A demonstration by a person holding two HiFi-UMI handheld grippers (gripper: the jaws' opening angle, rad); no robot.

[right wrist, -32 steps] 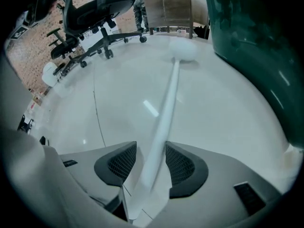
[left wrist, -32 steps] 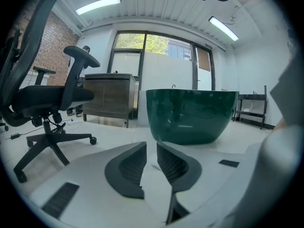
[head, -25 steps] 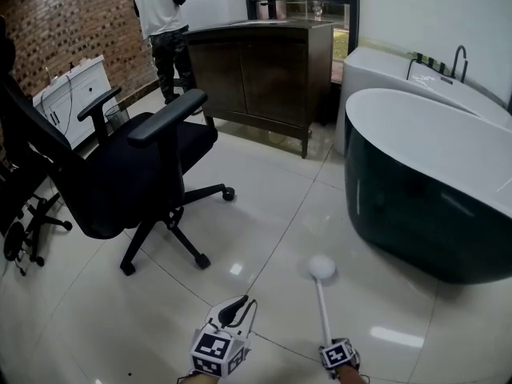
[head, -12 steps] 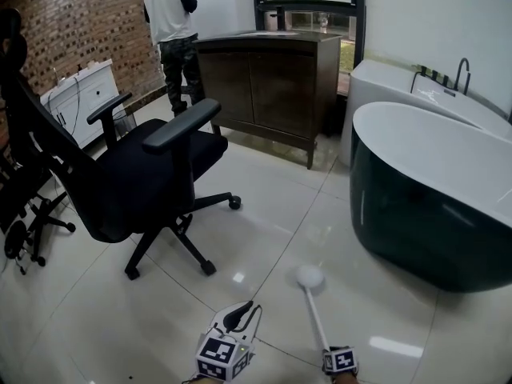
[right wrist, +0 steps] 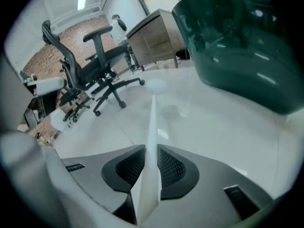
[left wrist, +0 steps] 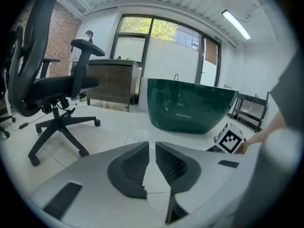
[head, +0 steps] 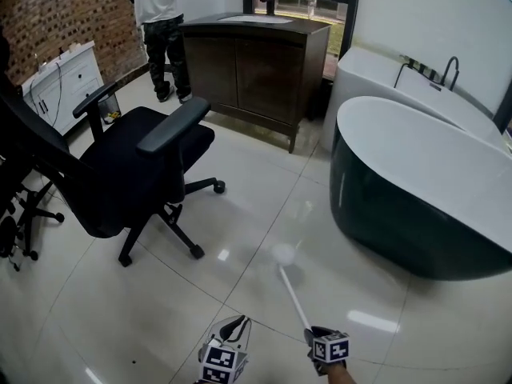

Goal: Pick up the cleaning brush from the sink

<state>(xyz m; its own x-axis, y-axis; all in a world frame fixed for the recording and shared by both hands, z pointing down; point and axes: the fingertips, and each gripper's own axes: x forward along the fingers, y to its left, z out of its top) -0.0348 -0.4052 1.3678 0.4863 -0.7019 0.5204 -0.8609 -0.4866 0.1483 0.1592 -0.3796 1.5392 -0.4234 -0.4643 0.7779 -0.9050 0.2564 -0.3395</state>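
White plastic, thin in the handle and round at the head, the cleaning brush [head: 293, 293] sticks forward out of the right gripper [head: 310, 334]. Its head hangs above the glossy pale tiled floor [head: 240, 214], between the black swivel office chair [head: 120, 166] and the dark green freestanding bathtub with a white rim [head: 400, 206] (the head itself is smeared in the head view). Seen along its own jaws, the right gripper [right wrist: 152, 152] has just been closing and now pinches the brush's flat handle [right wrist: 153, 113] between its black ribbed pads [right wrist: 173, 167], the handle running straight out from them over the tiles. The left gripper [head: 232, 328] is low in the head view, just left of the right one and clear of the brush. In the left gripper view its jaws are drawn almost together, only a thin slit between the dark pads [left wrist: 130, 167], with nothing in that slit. Farther back a dark wooden cabinet [head: 256, 62] stands against the wall, and a person in a white top [head: 156, 6] stands beside it near a red brick wall [head: 56, 14].
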